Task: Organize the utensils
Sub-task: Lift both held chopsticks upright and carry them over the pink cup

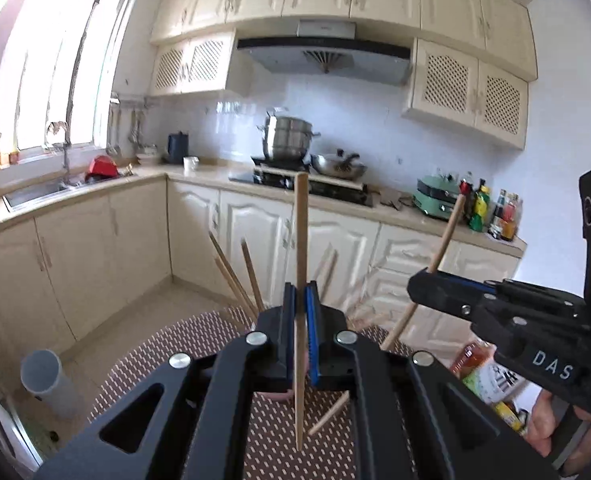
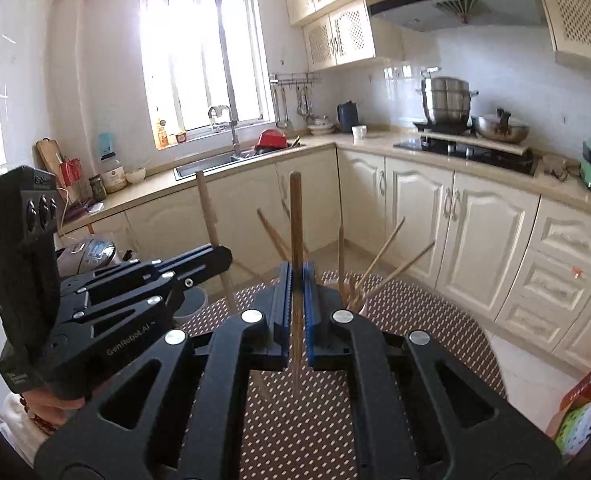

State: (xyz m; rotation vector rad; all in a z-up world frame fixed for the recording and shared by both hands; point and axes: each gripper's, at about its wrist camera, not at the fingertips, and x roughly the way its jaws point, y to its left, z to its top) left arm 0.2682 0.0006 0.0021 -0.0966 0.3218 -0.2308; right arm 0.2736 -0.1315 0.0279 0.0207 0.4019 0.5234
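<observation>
Chopsticks fill both views, one pinched in each hand-held gripper above a round table with a dotted woven mat [image 1: 167,344]. In the left wrist view, the left gripper [image 1: 300,320] has its blue-padded jaws drawn narrow onto a pale wooden chopstick [image 1: 301,240] that stands nearly upright, its thin end hanging below the jaws over the mat. Another loose stick [image 1: 329,412] lies slanted beneath the gripper's frame. To the right, the right gripper [image 1: 427,280] clamps a red-tipped chopstick [image 1: 447,232] that leans to the right; a hand [image 1: 551,428] grips its handle. In the right wrist view, that same gripper's pads close on a darker chopstick [image 2: 296,224], held upright, while the left gripper sits at left with its own stick. Just beyond the jaws, several more chopsticks [image 2: 379,256] splay out of a holder [image 2: 355,300] on the mat, which is mostly hidden. Farther off, cream cabinets [image 1: 255,232], a steel pot [image 1: 287,136] on the stove, and a bright window [image 2: 199,52] over the sink.
</observation>
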